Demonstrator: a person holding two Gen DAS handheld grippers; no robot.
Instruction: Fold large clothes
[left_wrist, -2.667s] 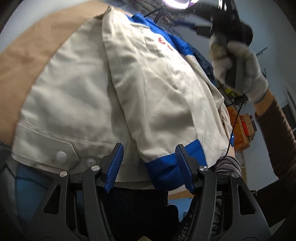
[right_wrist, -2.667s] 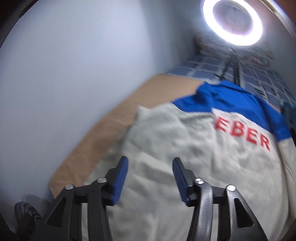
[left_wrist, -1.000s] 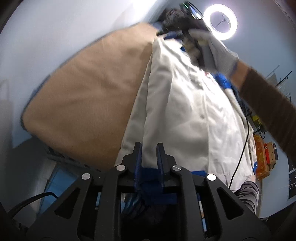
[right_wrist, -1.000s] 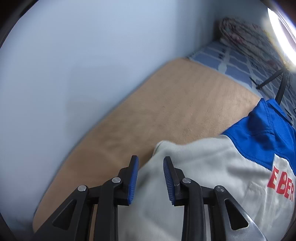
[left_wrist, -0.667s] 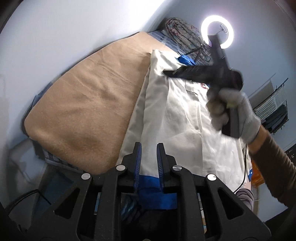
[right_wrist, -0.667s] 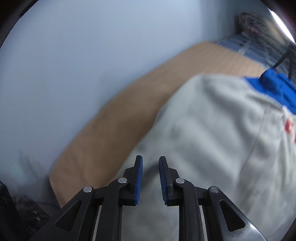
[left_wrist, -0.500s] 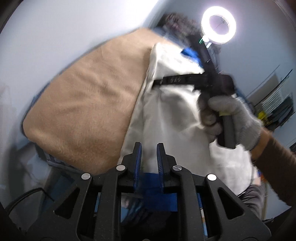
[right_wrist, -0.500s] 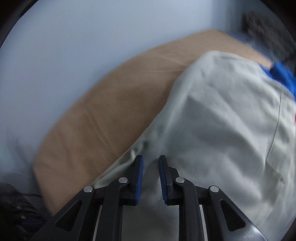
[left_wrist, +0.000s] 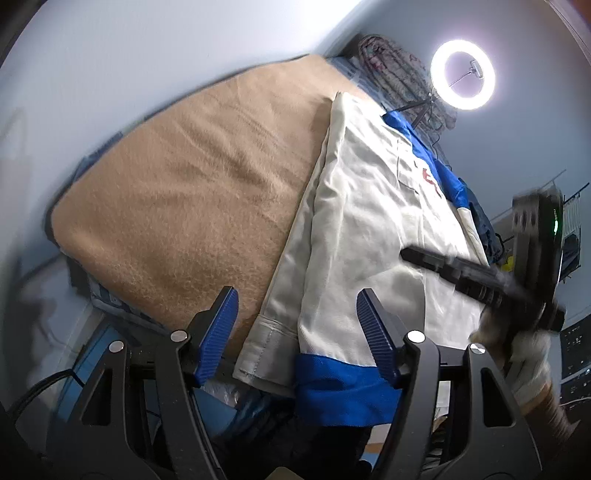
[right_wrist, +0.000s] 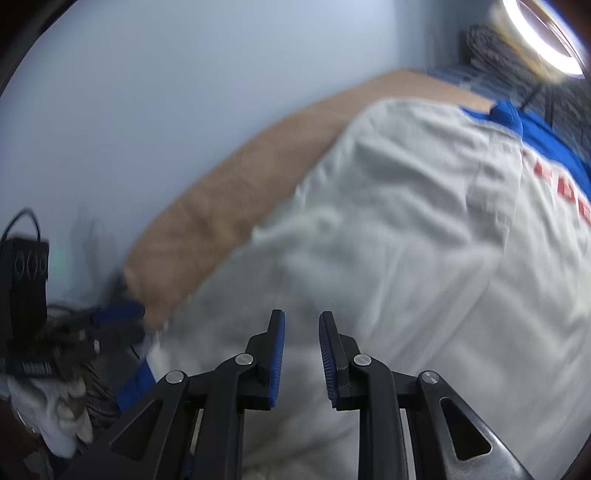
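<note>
1. My left gripper was letting go: its jaws were opening, pads clear of the cloth, with the jacket hem and blue cuff lying loose between them.
2. My right gripper hovered over the jacket's pale back, jaws narrow and parting a little, nothing pinched between them.
3. To do this step well, I judged the folded side panel should settle flat before the left pulled away, so the cuff wouldn't drag the fold open.
4. I reckoned the right should come down on the panel's edge and smooth the creases ahead of it.
5. The jacket lay just ahead of both grippers on a tan blanket, bare to the left of the left gripper.
6. Beyond it: a pale wall, a lit ring light far ahead, bundled fabric beside it.
</note>
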